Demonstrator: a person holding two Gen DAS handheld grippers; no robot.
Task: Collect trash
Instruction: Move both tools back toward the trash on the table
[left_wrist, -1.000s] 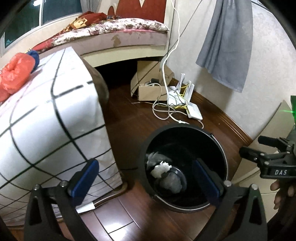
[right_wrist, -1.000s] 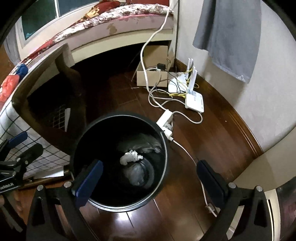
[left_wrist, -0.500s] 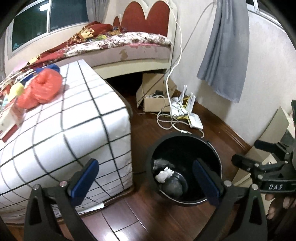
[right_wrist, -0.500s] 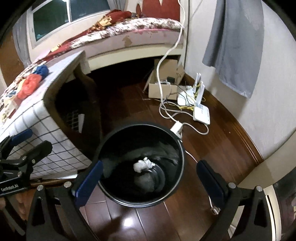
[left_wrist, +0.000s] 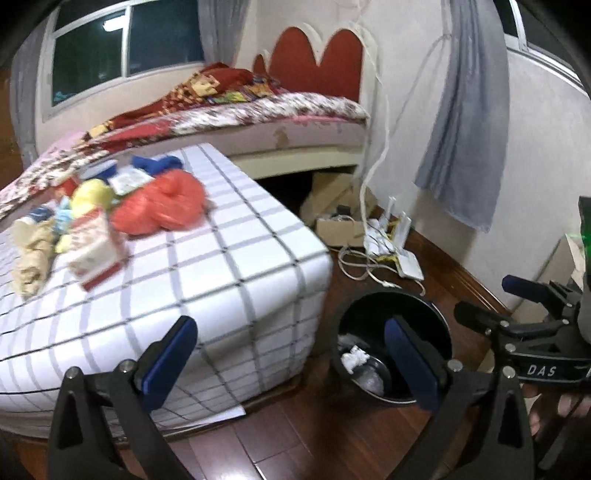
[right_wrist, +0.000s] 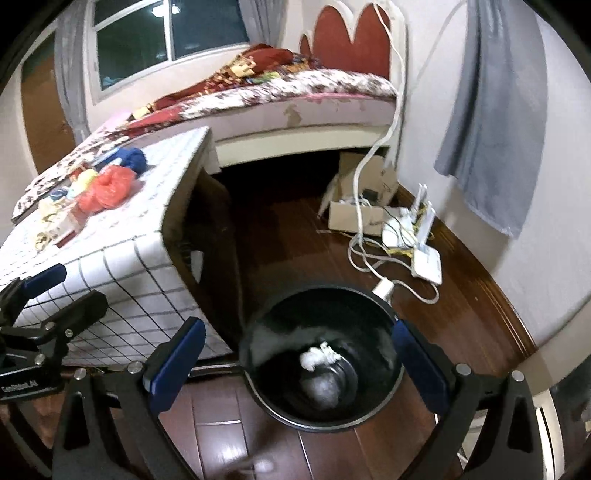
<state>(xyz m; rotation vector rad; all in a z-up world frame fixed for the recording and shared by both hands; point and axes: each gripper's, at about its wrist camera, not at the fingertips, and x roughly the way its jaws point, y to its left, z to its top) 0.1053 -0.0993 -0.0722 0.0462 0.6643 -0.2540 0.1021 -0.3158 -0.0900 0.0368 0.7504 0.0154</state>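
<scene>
Indoor lamplight fills the room while the window (left_wrist: 125, 48) is dark, with one lamp reflected in its glass. Motion blur smears the clutter on the checked table (left_wrist: 229, 258) below it. Glare patches shine on the wooden floor (right_wrist: 229, 454). Fisheye bending curves the walls, and the corners are black.

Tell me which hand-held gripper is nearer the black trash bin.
Right. The right hand-held gripper hangs open directly over the black trash bin. The left hand-held gripper, also open, sits off to the bin's side, toward the checked table.
</scene>
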